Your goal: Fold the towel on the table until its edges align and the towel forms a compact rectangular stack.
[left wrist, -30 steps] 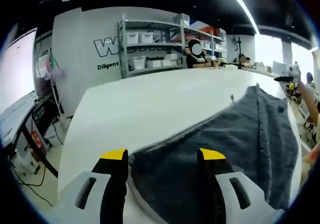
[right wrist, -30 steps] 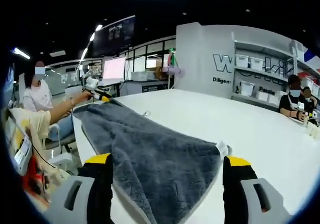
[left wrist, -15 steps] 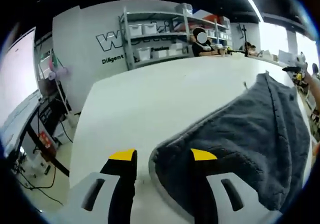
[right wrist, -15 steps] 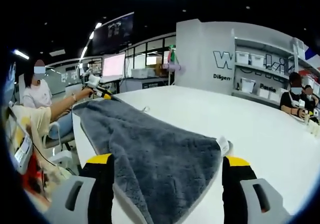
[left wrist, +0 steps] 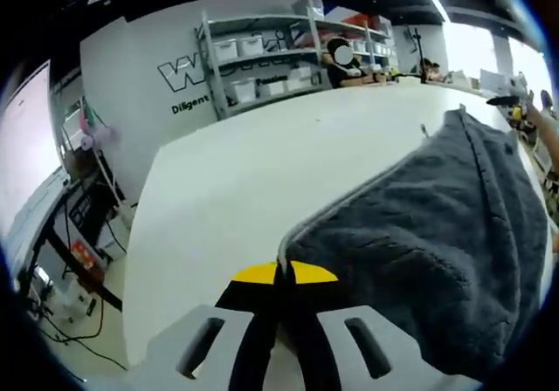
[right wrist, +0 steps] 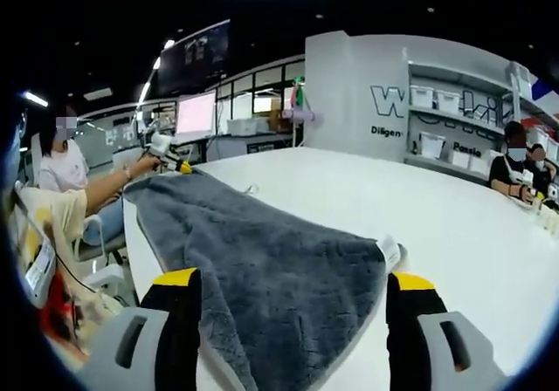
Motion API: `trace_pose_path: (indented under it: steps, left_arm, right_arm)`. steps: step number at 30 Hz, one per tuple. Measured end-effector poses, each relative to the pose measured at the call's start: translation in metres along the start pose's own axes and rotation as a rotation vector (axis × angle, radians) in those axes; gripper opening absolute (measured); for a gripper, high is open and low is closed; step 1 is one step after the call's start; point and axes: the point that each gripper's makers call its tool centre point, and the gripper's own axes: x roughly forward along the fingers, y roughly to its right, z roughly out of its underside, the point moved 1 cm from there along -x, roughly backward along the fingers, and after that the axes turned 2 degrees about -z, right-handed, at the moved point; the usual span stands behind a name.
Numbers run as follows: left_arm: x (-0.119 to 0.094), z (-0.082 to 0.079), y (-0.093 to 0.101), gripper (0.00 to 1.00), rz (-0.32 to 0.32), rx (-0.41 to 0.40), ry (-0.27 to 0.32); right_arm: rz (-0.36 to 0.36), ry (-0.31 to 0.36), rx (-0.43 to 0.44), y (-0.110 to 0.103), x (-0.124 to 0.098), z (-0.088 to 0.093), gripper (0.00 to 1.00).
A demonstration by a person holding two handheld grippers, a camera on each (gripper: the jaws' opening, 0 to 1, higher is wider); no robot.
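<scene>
Your left tongs (left wrist: 281, 273) have just clamped shut on the near corner of the grey towel (left wrist: 437, 225) lying on the white desk (left wrist: 253, 181) — that corner is ready to lift. Your right tongs (right wrist: 293, 279) stay spread wide around the other corner, not yet gripping — close them before you fold

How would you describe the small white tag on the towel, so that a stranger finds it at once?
Start from the big white table and the dark grey towel spread over it. In the right gripper view, follow the towel to its near corner beside the right tool's right jaw. The tag sticks out there, the one small white piece on grey cloth.
</scene>
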Motion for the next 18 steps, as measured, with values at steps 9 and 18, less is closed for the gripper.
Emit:
trace_pose_path:
  steps: [9, 18]
  left_arm:
    - [-0.005, -0.005, 0.0, 0.02, -0.02, 0.003, 0.005]
    - [-0.012, -0.011, -0.003, 0.02, -0.044, 0.022, 0.014]
  right_arm:
    - [0.067, 0.058, 0.118, 0.025, 0.013, -0.019, 0.69]
    - [0.222, 0.026, 0.227, 0.116, 0.042, -0.029, 0.37]
